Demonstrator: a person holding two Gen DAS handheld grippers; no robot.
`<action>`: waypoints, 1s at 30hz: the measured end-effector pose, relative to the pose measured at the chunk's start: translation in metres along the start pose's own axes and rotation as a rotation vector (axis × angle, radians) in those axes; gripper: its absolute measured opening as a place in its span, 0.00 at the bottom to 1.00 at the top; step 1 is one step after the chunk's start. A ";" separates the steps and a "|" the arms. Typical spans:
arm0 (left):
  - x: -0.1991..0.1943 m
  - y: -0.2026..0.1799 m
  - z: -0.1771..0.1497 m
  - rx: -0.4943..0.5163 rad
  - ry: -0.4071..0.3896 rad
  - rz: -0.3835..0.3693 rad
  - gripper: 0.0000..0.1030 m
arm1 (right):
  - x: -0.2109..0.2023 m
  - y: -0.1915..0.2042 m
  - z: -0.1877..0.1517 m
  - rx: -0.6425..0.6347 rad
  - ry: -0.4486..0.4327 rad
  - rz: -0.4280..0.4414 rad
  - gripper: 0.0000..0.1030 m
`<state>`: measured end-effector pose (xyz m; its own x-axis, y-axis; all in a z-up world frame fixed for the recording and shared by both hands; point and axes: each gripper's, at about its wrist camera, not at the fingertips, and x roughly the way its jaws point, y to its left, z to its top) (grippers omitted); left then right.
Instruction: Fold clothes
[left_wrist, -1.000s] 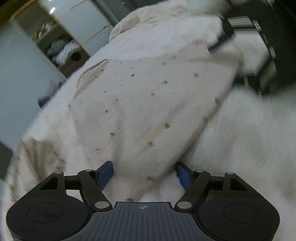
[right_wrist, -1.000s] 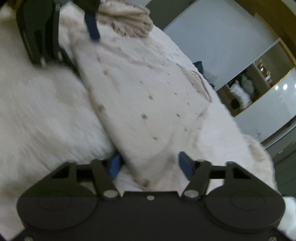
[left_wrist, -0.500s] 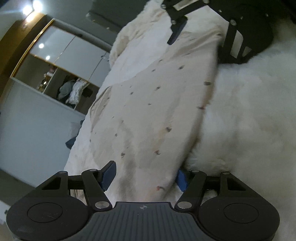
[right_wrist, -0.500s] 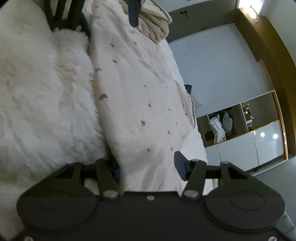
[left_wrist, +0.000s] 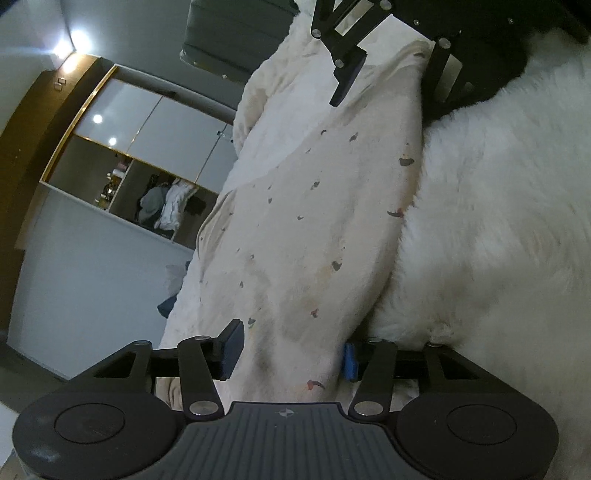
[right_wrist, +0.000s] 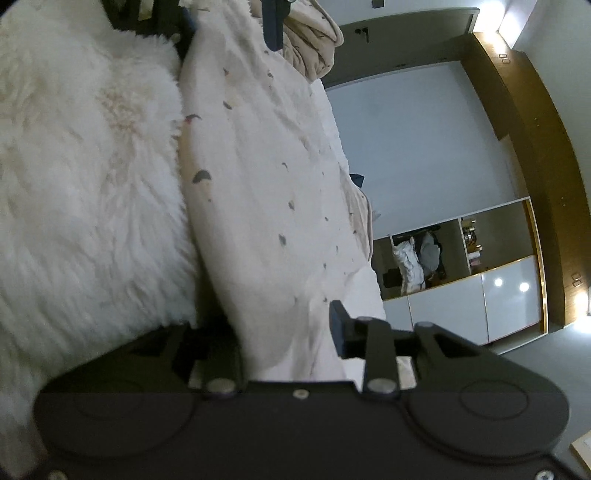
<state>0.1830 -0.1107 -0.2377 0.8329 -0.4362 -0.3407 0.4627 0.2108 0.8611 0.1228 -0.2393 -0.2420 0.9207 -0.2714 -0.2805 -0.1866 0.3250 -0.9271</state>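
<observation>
A cream garment (left_wrist: 332, 206) with small dark printed motifs lies stretched along the edge of a white shaggy fur blanket (left_wrist: 498, 221), its long folded edge running beside the fur. One gripper sits at each end of that edge, facing the other across its length.

Left gripper (left_wrist: 291, 354): jaws partly open and closing, with the near end of the garment lying between them. One blue pad stands clear of the cloth on the outer side; the other is tucked under the folded edge against the fur. The pads do not yet appear to press the cloth, so I judge there is no grip so far.

Right gripper (right_wrist: 284, 332): jaws likewise closing around the opposite end. Its outer finger stands free above the cloth; the inner one is buried beneath the fold, out of sight. Contact cannot be confirmed, and I judge the cloth is between the jaws but not clamped.

Both tools are laid low, with one finger slid under the edge and one above, evidently so that closing pinches the layers together at matching corners. Taking both ends at once would let the edge be lifted level and carried over for the next fold.

A second crumpled cream cloth (right_wrist: 314, 44) lies beyond the far end. An open wardrobe (right_wrist: 443, 254) stands against the far wall
</observation>
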 end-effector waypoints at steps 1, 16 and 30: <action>0.000 0.000 0.000 -0.002 0.000 -0.001 0.47 | -0.001 0.000 0.001 -0.002 -0.001 0.002 0.29; 0.006 0.006 -0.003 -0.110 0.073 -0.149 0.09 | -0.004 -0.007 -0.006 0.064 0.009 0.072 0.04; -0.177 0.212 0.069 -0.187 -0.084 -0.178 0.03 | -0.170 -0.264 0.017 0.157 -0.128 0.476 0.04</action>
<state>0.1129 -0.0492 0.0313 0.7088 -0.5501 -0.4416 0.6544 0.2790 0.7028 0.0214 -0.2632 0.0545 0.7828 0.0496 -0.6203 -0.5504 0.5203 -0.6530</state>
